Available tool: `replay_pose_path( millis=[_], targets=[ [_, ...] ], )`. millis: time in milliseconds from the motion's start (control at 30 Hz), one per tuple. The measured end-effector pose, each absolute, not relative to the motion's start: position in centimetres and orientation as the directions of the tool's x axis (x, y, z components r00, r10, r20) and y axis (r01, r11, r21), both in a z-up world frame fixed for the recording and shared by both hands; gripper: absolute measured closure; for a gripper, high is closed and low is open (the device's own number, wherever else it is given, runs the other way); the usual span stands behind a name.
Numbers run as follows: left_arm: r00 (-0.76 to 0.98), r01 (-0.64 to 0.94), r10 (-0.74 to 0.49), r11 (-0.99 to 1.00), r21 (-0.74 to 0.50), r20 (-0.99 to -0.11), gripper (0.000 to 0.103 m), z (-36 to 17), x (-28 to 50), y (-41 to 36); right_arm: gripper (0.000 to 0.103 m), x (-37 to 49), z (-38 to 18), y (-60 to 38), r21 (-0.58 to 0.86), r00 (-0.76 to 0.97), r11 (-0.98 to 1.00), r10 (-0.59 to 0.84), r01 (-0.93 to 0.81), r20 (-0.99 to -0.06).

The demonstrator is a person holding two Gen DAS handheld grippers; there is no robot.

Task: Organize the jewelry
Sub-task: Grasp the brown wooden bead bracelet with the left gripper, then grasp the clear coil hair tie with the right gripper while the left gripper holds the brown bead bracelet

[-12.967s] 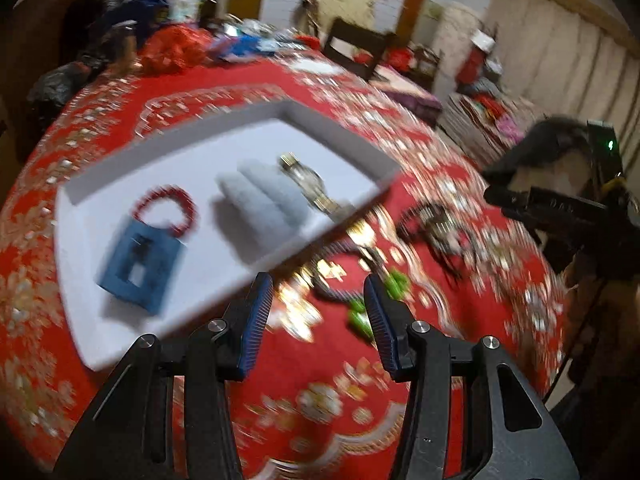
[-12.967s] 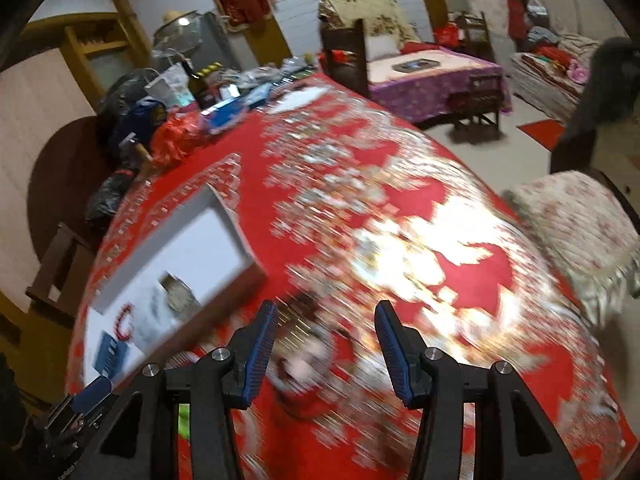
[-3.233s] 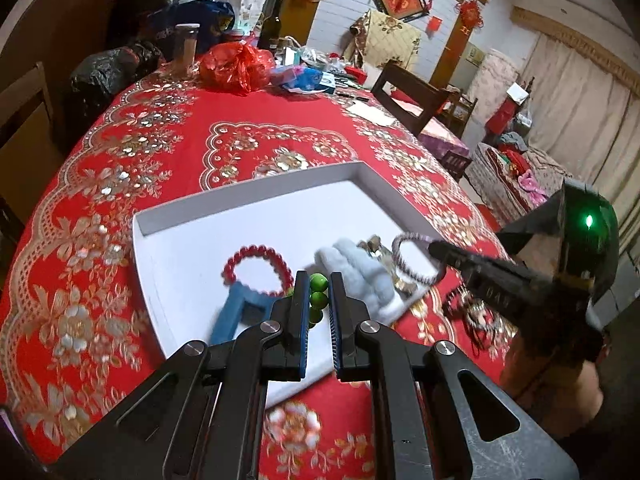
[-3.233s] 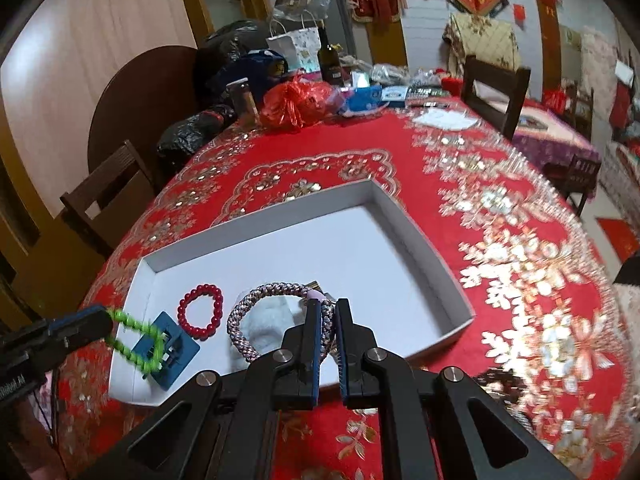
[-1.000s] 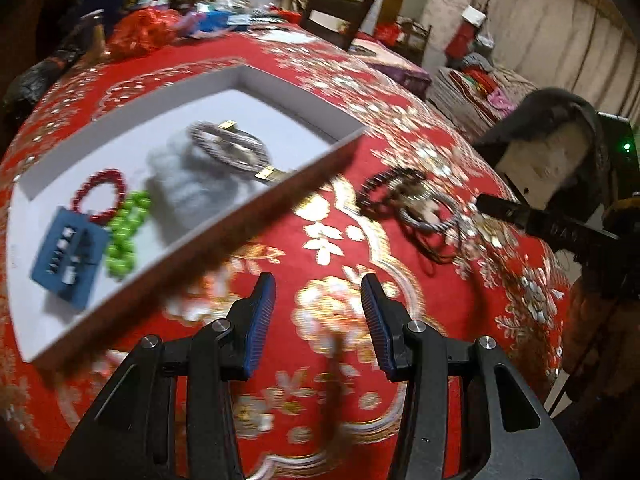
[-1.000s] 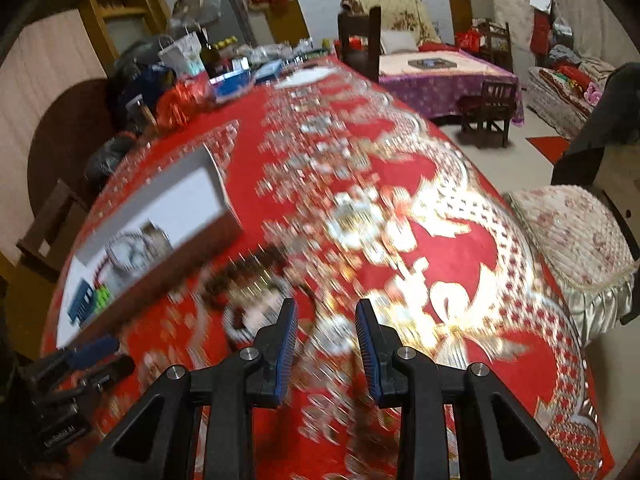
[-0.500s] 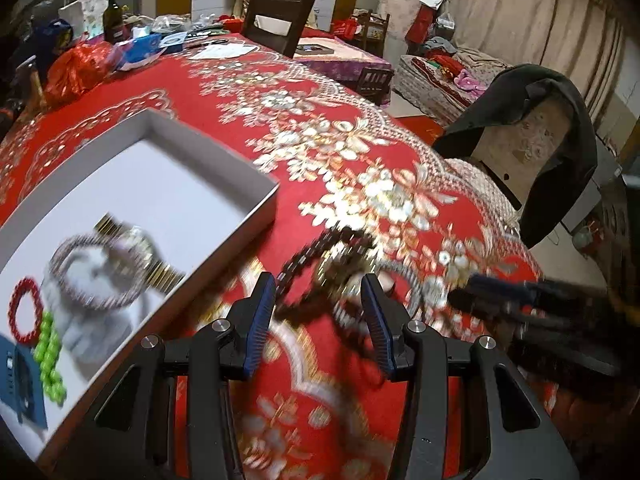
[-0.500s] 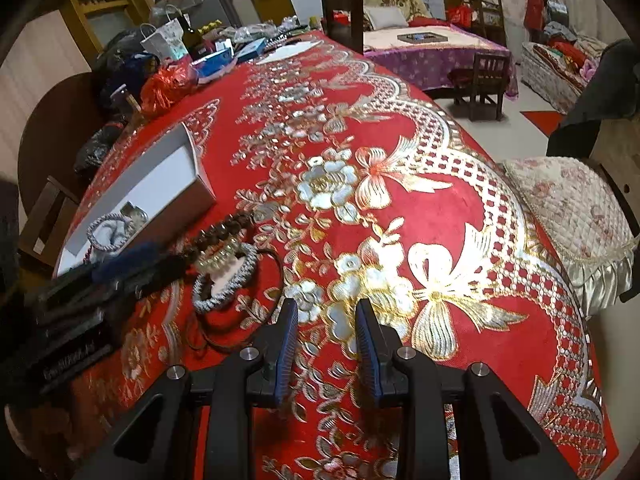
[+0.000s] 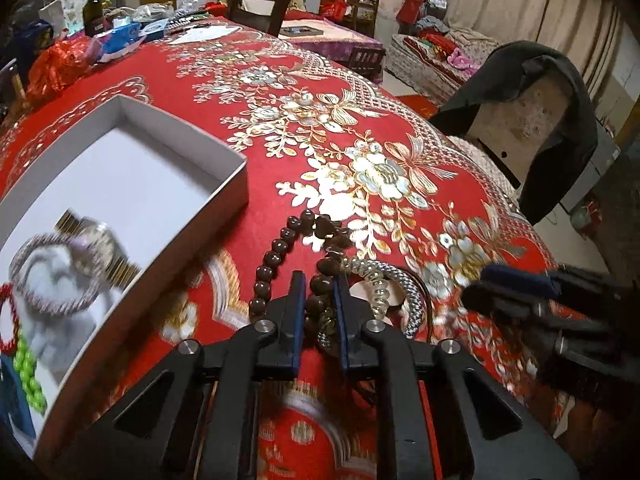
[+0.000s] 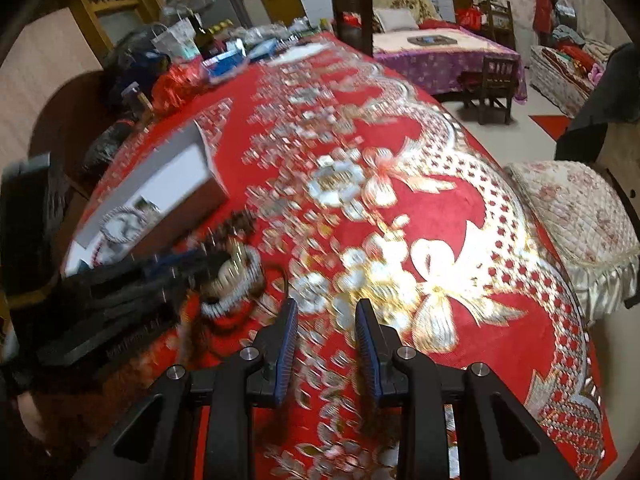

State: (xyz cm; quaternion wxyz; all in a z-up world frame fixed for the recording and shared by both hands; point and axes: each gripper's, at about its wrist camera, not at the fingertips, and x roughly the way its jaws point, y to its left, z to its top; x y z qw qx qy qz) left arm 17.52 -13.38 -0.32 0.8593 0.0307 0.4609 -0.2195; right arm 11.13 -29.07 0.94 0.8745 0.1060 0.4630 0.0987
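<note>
My left gripper (image 9: pixel 318 296) is shut on the brown bead bracelet (image 9: pixel 276 256), which lies on the red tablecloth with a silver braided bracelet (image 9: pixel 410 296) and a clear bead bracelet (image 9: pixel 376 282). The white tray (image 9: pixel 224 160) at the left holds a watch (image 9: pixel 100 240), a silver bracelet (image 9: pixel 52 276), a red bracelet and a green bead bracelet (image 9: pixel 28 364). My right gripper (image 10: pixel 324 316) is open and empty over the cloth, right of the bracelet pile (image 10: pixel 236 276). The left gripper also shows in the right wrist view (image 10: pixel 172 264), and the right gripper shows in the left wrist view (image 9: pixel 516 288).
The red and gold tablecloth (image 9: pixel 360 128) covers the table. Bags, a bottle (image 9: pixel 94 8) and clutter stand at the far end. A chair draped with a dark jacket (image 9: pixel 552 128) stands off the right edge. A cushioned stool (image 10: pixel 576 216) is beside the table.
My left gripper has moved down onto the bracelet pile and closed on the brown bead bracelet. My right gripper has opened a little wider and shifted nearer the pile.
</note>
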Motion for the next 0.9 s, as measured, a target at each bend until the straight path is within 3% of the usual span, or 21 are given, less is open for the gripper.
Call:
replay_pose_path(
  millis=[300, 467, 667, 900],
  targets=[
    [0.539, 0.361, -0.417, 0.899, -0.246, -0.732, 0.094, 2.5, 13.7, -8.7, 0.075, 11.5, 1.5, -24.6, 0.286, 0.542, 0.926, 0.376, -0.246, -0.752],
    [0.536, 0.349, -0.408, 0.904, -0.246, -0.739, 0.094, 1.9, 12.2, -7.3, 0.077, 11.7, 1.1, -24.0, 0.300, 0.537, 0.923, 0.385, -0.242, -0.751],
    [0.539, 0.324, -0.403, 0.910, -0.260, -0.740, 0.094, 1.2, 10.5, -5.7, 0.077, 10.4, 2.3, -21.7, 0.364, 0.499, 0.869, 0.492, -0.336, -0.713],
    [0.505, 0.303, -0.400, 0.912, -0.277, -0.765, 0.094, -0.9, 9.8, -5.1, 0.077, 9.1, 0.5, -18.4, 0.315, 0.431, 0.856, 0.487, -0.410, -0.760]
  ],
)
